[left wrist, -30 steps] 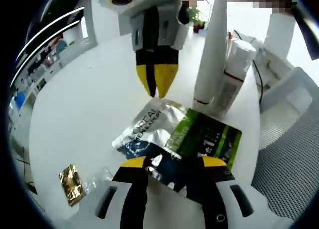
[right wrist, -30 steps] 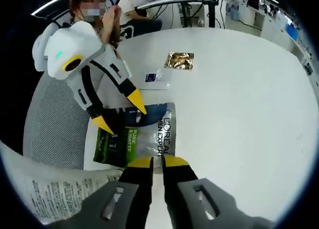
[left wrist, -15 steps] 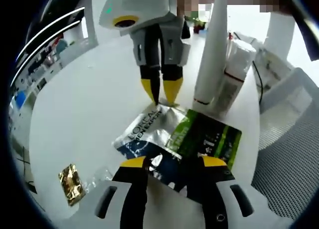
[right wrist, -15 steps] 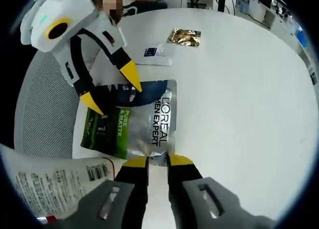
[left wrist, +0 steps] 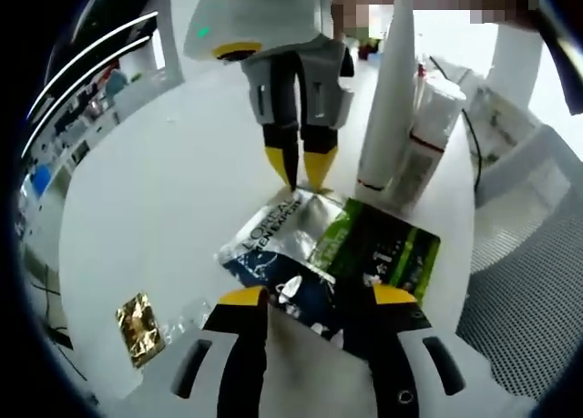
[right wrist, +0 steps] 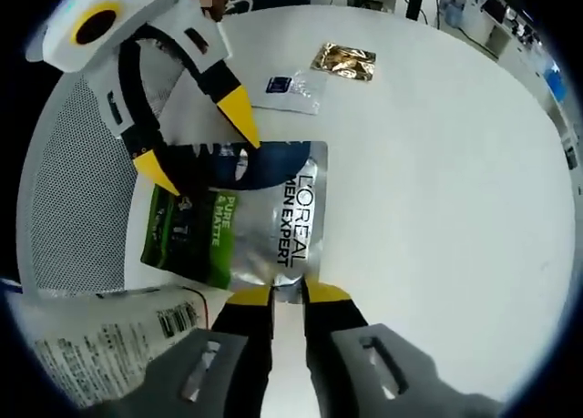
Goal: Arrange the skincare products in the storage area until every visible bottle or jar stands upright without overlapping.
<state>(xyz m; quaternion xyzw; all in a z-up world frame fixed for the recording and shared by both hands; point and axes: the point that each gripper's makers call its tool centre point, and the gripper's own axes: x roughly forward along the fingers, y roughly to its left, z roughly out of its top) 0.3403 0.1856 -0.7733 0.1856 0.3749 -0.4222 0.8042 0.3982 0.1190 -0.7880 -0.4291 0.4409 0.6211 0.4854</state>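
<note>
Flat silver-and-green foil sachet point(right wrist: 239, 225) lies on round white table point(right wrist: 437, 163), centre. Right gripper point(right wrist: 288, 295), down from hovering a second ago, now pinches sachet's 6 o'clock edge. Left gripper point(left wrist: 307, 296) spread, straddling far edge. Lift looks imminent.

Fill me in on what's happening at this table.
A person works two handheld grippers on a flat sachet lying on the white table. The right gripper pinches one end of it, jaws nearly closed. The left gripper is open over the opposite end. A tall white tube stands upright nearby, and a small gold packet lies apart.
</note>
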